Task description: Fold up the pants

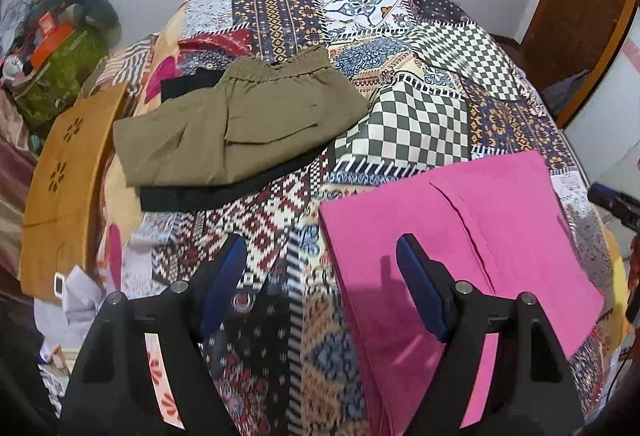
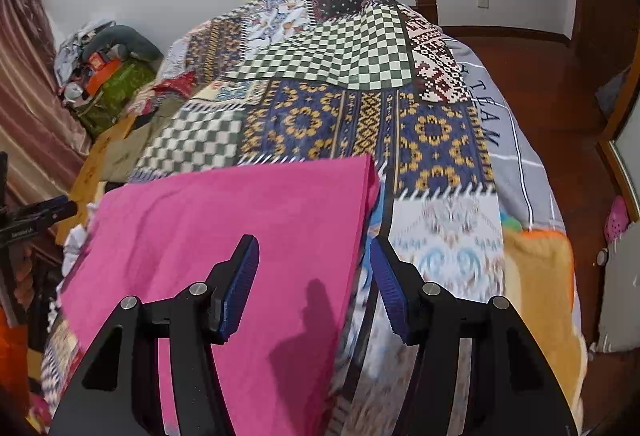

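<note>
Folded pink pants (image 1: pixel 460 216) lie flat on the patchwork bedspread (image 1: pixel 400 56), near its front edge. My left gripper (image 1: pixel 322 248) hovers open over the pants' left edge: one blue pad is above the pink cloth, the other above the bedspread, and nothing is held. In the right wrist view the pink pants (image 2: pixel 240 204) fill the lower left. My right gripper (image 2: pixel 313 248) stands open above their right edge, with empty jaws and its shadow on the cloth.
Folded olive pants (image 1: pixel 240 124) rest on a black garment (image 1: pixel 224 192) at the bed's left. A yellow-brown board (image 1: pixel 64 176) and a pile of clutter (image 1: pixel 60 56) lie beyond. Grey sheet (image 2: pixel 520 176) and wooden floor (image 2: pixel 560 96) are on the right.
</note>
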{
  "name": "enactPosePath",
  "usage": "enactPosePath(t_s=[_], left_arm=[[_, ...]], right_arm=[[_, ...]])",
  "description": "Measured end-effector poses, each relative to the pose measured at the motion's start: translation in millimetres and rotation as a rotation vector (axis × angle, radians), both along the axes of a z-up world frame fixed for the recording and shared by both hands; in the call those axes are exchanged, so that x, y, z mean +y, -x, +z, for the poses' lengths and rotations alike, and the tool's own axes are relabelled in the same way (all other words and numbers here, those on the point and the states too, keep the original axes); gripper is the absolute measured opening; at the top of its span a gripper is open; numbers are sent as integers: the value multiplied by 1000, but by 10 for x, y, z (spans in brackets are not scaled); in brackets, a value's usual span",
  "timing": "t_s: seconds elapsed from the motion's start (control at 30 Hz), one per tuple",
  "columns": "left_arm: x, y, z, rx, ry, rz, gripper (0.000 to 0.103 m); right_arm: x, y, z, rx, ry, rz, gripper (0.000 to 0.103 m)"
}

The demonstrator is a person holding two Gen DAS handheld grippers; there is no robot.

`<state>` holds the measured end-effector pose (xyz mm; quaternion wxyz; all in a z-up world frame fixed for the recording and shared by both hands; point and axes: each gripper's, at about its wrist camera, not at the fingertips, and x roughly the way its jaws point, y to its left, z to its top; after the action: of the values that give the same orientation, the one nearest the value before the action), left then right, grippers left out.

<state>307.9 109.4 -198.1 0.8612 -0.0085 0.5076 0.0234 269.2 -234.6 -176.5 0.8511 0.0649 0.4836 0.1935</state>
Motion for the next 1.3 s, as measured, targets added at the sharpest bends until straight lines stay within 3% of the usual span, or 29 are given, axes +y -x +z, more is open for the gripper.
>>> enactPosePath(t_s=[0.4,0.5,0.53,0.63,0.73,0.77,0.8,0.83,0.93,1.0,1.13,1.17,1.23,1.3], left_arm=[[1,-447,-489,85,9,-29,77],[-16,-431,-573,98,44,-53,63],[-14,-414,-579,95,63,-59,61],[-16,-391,-579,91,99,-75,51],[-18,-374,-577,82,98,-83,47],[-16,-366,-574,77,82,-77,42],[-30,-347,-581,75,19,-64,32],[-39,-332,-619,81,-56,-49,28],[5,-259,-680,93,-69,-55,28],[3,-231,-685,113,-157,-45,26],[124,-184,-697,136,-129,-26,26],[170,-163,-666,129,-110,-14,26],[229,-126,-592,102,-85,8,26],[243,-95,-476,75,-77,20,26]], right_arm=[[203,-874,-595,81,95,17,54],[336,-935,-722,85,119,59,53],[369,-924,-727,67,128,68,46],[460,-899,-755,46,148,98,9],[519,-862,-781,20,195,127,5],[535,-844,-780,8,212,134,5],[540,-822,-776,-3,225,133,4],[542,-802,-767,-17,240,129,4],[517,-772,-772,-40,264,106,4],[504,-735,-748,-50,281,79,4],[307,-778,-602,-67,343,-10,6],[229,-780,-565,-50,337,-31,11],[97,-746,-453,-7,319,-51,11],[27,-645,-292,-17,303,-35,17]])
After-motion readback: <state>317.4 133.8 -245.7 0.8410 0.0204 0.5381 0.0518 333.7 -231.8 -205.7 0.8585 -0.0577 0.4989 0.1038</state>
